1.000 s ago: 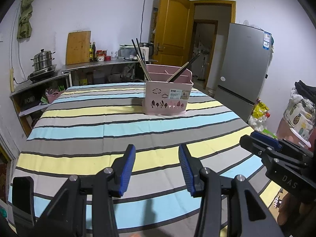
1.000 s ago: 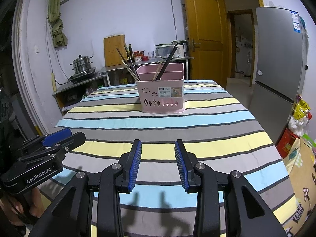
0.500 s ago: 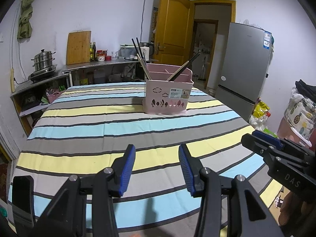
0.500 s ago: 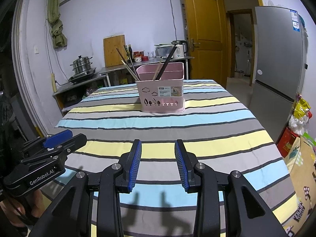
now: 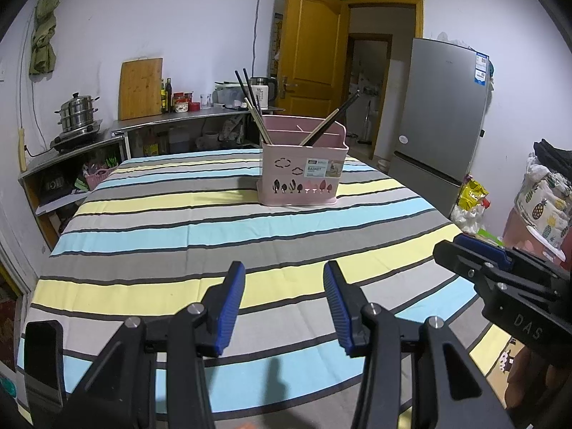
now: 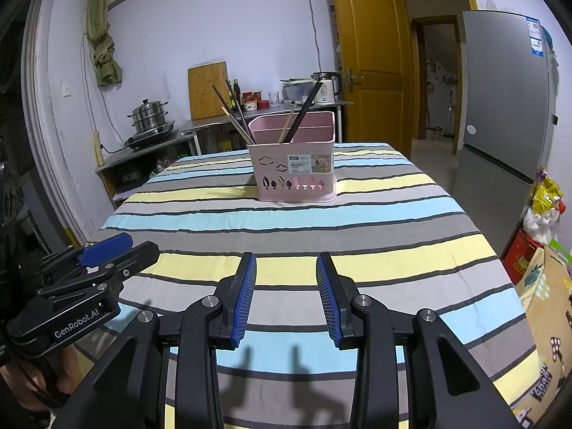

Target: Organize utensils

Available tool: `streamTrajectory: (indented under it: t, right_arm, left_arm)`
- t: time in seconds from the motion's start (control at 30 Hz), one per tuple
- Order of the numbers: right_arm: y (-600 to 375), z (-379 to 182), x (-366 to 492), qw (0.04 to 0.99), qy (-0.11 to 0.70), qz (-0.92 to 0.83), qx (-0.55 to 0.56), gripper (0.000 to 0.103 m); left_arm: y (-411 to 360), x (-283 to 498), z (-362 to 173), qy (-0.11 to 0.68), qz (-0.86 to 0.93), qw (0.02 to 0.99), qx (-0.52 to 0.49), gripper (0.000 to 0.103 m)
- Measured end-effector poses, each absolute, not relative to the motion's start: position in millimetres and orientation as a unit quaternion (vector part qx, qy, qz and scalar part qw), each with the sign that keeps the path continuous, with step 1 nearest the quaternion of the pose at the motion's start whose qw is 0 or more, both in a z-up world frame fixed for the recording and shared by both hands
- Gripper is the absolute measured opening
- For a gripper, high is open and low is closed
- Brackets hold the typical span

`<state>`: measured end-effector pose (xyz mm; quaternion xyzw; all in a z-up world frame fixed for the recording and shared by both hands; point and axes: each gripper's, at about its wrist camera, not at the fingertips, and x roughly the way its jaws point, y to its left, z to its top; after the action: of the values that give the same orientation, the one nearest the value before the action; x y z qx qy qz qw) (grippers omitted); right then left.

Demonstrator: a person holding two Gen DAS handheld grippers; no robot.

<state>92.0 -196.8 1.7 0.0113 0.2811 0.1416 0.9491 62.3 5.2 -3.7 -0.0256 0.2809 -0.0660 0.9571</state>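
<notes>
Both grippers open and empty above the striped table.

My left gripper (image 5: 284, 300) and right gripper (image 6: 286, 293) stand side by side, jaws partly apart with nothing between them, over the tablecloth (image 6: 321, 221). Well ahead of both, the pink utensil basket (image 6: 295, 169) stands upright, chopsticks (image 6: 232, 118) leaning inside.

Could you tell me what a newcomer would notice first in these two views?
Probably the pink utensil basket, standing alone toward the far end of the striped tablecloth with chopsticks leaning out of it. Next, the open left gripper and right gripper at the near edge, both empty.
</notes>
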Motion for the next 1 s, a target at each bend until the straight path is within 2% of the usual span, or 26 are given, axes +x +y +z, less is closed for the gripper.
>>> streamTrajectory:
  t: [1.0]
  right_arm:
    - [-197.4, -1.0, 90.9, 0.949, 0.283, 0.14, 0.011, 0.036]
  left_arm:
    - [3.9, 56.4, -1.5, 0.273, -0.058, 0.96, -0.016, 0.048]
